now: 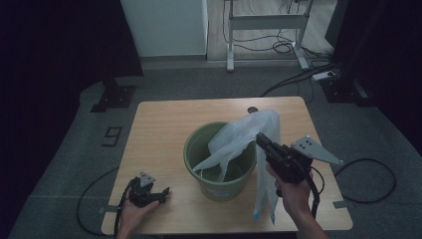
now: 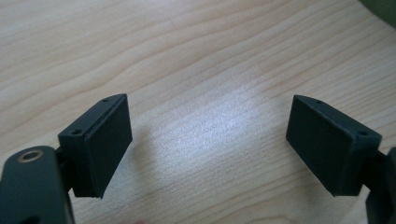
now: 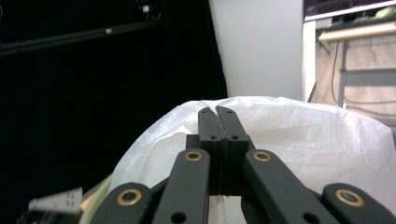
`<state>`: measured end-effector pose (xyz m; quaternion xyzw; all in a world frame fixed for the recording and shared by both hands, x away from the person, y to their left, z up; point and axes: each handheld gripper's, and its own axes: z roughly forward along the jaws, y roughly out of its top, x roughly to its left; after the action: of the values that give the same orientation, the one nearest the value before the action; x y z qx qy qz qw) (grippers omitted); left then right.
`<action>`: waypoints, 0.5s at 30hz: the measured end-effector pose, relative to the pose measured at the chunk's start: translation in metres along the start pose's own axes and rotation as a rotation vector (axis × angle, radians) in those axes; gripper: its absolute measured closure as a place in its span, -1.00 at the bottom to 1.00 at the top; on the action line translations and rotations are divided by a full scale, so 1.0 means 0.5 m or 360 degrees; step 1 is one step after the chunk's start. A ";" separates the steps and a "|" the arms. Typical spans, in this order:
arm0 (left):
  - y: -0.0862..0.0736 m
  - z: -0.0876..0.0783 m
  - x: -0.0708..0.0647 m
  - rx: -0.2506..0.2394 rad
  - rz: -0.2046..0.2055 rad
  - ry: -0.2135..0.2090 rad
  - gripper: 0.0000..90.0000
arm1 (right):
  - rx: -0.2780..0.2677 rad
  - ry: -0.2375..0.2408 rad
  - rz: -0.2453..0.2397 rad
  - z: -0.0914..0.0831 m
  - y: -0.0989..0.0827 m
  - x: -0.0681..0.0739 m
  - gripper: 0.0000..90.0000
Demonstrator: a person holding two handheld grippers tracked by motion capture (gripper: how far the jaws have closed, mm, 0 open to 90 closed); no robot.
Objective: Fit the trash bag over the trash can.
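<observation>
A person lined a green bucket [image 1: 219, 162] at the middle of a wooden table [image 1: 159, 129] with a white plastic bag [image 1: 249, 132]. To do it well, the bag's mouth needed spreading over the bucket's rim. The right gripper [image 1: 260, 139] was clamped shut on the bag, held above the bucket's right rim, film draping both sides. The left gripper [image 1: 161, 193] rested left of the bucket, jaws wide apart, holding nothing.

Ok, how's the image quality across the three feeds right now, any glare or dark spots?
High view: dim overall, black at both sides, wooden table and green bucket still readable. Left gripper view: sharp wood grain, a soft bright patch between the jaws. Right gripper view: dark left half, white bag bright, the room behind it soft.
</observation>
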<state>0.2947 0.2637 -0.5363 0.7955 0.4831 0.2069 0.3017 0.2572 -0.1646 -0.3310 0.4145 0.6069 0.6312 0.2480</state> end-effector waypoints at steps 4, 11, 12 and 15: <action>0.013 -0.026 0.000 -0.0090 -0.0045 -0.0009 -0.68 | 0.0063 0.0020 0.0016 0.011 -0.036 0.000 0.98; 0.030 -0.050 -0.009 -0.0184 -0.0057 -0.0024 -0.67 | 0.0185 0.0086 0.0032 0.033 -0.104 0.015 0.97; 0.029 -0.048 -0.011 -0.0172 -0.0048 -0.0023 -0.67 | 0.0197 0.0091 0.0035 0.034 -0.110 0.017 0.97; 0.025 -0.040 -0.011 -0.0147 -0.0044 -0.0017 -0.67 | 0.0209 0.0109 0.0039 0.038 -0.131 0.018 0.97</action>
<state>0.2878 0.2600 -0.5132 0.7751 0.4822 0.2205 0.3435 0.2557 -0.1374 -0.3941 0.4154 0.6501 0.6067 0.1916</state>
